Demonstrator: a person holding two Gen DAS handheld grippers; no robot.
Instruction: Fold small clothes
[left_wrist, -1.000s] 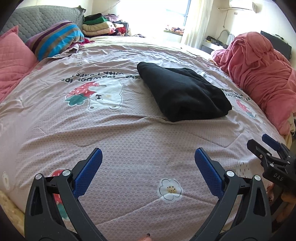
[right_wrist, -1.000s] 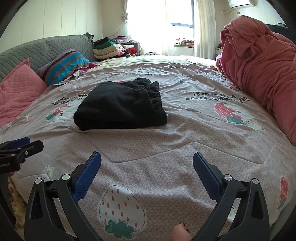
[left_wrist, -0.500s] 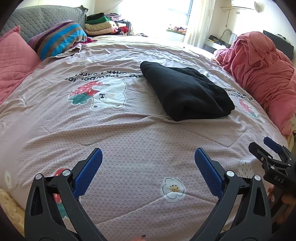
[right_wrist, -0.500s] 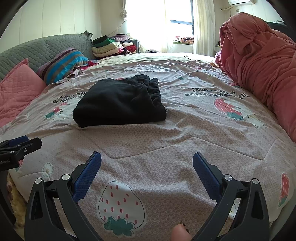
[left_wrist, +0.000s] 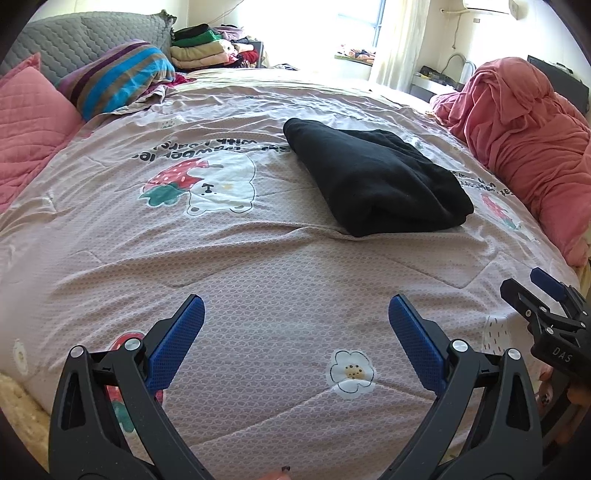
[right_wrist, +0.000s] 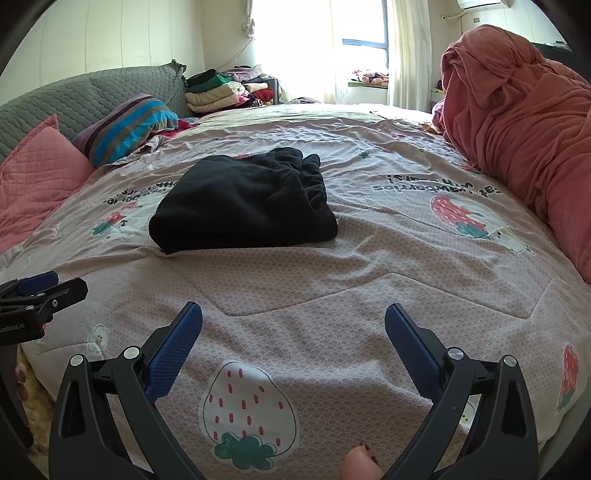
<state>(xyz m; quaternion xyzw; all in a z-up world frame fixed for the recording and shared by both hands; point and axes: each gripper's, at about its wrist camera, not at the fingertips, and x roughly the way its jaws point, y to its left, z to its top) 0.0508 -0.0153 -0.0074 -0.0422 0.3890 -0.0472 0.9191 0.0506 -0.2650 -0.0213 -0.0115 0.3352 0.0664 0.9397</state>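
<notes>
A black garment lies folded in a thick rectangle on the pink printed bedspread; it also shows in the right wrist view. My left gripper is open and empty, held above the bedspread near the bed's front edge, well short of the garment. My right gripper is open and empty, also near the front edge, to the right of the left one. Each gripper shows at the edge of the other's view: the right gripper, the left gripper.
A heaped red blanket runs along the bed's right side. Pink and striped pillows lie at the left by the grey headboard. A stack of folded clothes sits at the far end near the window.
Both grippers have drifted slightly back and up from the garment, staying open. The black garment has not moved.
</notes>
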